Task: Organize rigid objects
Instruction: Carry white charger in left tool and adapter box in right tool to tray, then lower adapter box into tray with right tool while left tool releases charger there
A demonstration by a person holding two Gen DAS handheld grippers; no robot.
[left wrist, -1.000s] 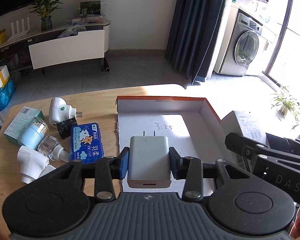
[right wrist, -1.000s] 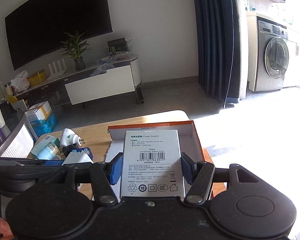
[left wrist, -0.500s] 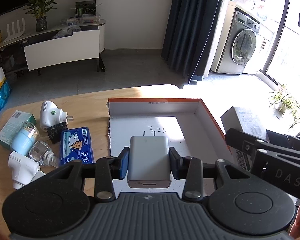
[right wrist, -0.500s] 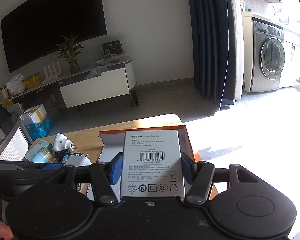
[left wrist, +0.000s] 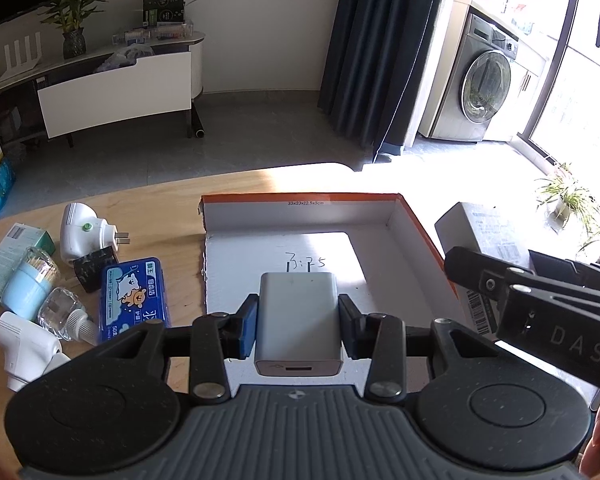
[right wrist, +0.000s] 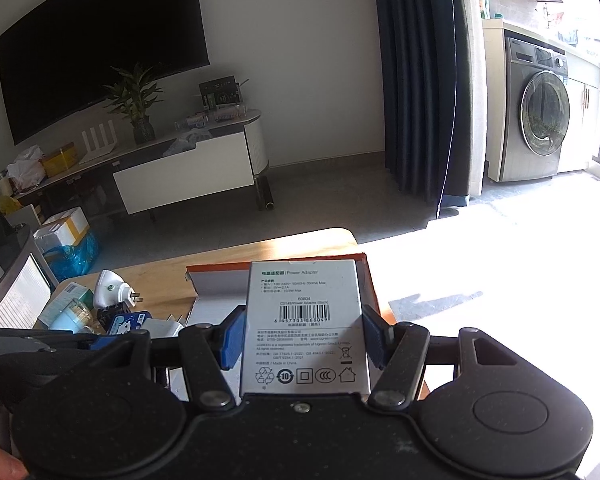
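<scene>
Progress looks early: left hand-held gripper (left wrist: 298, 322) clamps the white charger (left wrist: 298, 320) over the empty tray (left wrist: 300, 206), right hand-held gripper (right wrist: 304, 336) clamps the adapter box (right wrist: 304, 324), clutter (left wrist: 76, 280) off left waits.

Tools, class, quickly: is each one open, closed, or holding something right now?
Left tool: closed on the charger.
Right tool: closed on the adapter box.
</scene>
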